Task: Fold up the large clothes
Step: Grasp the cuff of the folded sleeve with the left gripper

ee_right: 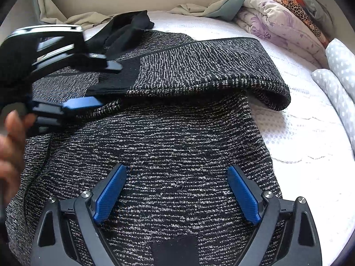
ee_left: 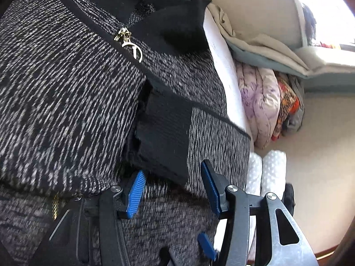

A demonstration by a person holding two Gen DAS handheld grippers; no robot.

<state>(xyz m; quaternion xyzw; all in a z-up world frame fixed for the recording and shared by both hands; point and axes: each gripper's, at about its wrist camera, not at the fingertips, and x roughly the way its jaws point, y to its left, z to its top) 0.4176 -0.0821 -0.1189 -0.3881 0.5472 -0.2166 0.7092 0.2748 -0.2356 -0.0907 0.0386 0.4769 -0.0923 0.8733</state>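
Note:
A black-and-white knit jacket (ee_right: 177,133) lies spread on the bed, its silver zip pull (ee_left: 128,42) showing in the left wrist view. One sleeve is folded across the body and ends in a black ribbed cuff (ee_left: 164,137). My left gripper (ee_left: 173,179) straddles the cuff's end with its blue pads (ee_left: 135,192) a little apart from the cloth. In the right wrist view the left gripper (ee_right: 109,84) comes in from the left, cuff (ee_right: 115,82) between its fingers. My right gripper (ee_right: 177,188) hovers open over the jacket's body, holding nothing.
The white mattress (ee_right: 299,133) shows bare to the right of the jacket. A folded lilac quilt (ee_right: 277,22) and spotted pillows (ee_right: 339,66) lie at the far right. A black garment (ee_right: 131,28) sits behind the jacket. A person's hand (ee_right: 11,144) is at the left edge.

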